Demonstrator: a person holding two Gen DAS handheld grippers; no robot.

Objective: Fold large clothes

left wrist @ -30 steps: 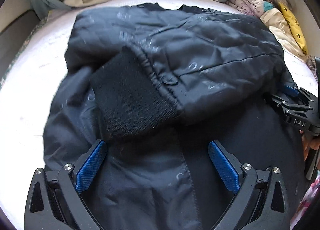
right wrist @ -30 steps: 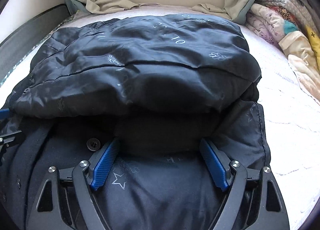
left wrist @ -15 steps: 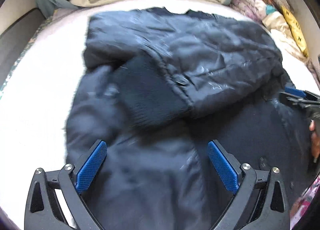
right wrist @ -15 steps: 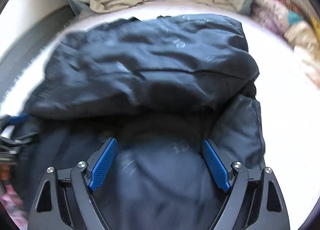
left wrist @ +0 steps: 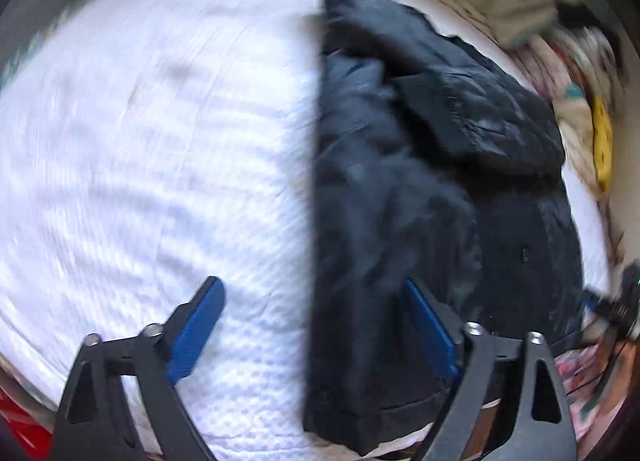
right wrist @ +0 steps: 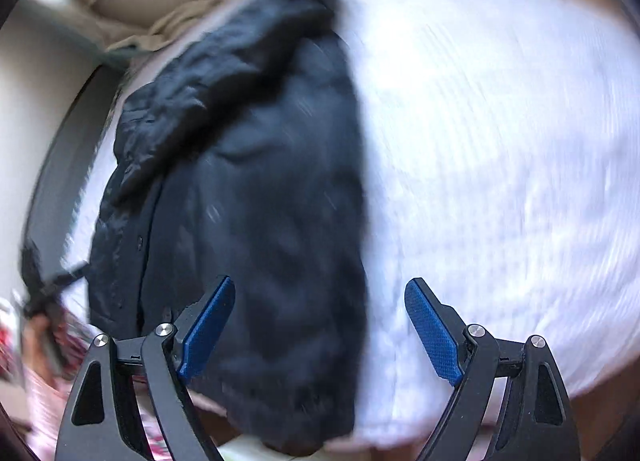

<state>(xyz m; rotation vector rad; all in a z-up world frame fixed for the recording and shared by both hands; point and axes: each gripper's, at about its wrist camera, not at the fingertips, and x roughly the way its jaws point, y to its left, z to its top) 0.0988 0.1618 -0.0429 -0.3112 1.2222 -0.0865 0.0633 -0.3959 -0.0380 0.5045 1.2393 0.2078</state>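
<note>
Dark jacket (left wrist: 420, 189) lies partly folded on the white mattress (left wrist: 160, 161). Left gripper (left wrist: 316, 325), jaws released and lately narrowing, straddles the jacket's left edge, empty. Right gripper (right wrist: 320, 329), jaws released, straddles the right edge, empty. Both views are blurred. Probable step: grasp both side edges evenly near the hem, pinching all layers. Bare mattress flanks the jacket; other clothes (left wrist: 592, 133) crowd the far right.

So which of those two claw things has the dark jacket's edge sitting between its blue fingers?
Both do: the left gripper and right gripper each straddle an edge of the jacket, fingers open, neither pinching it.
</note>
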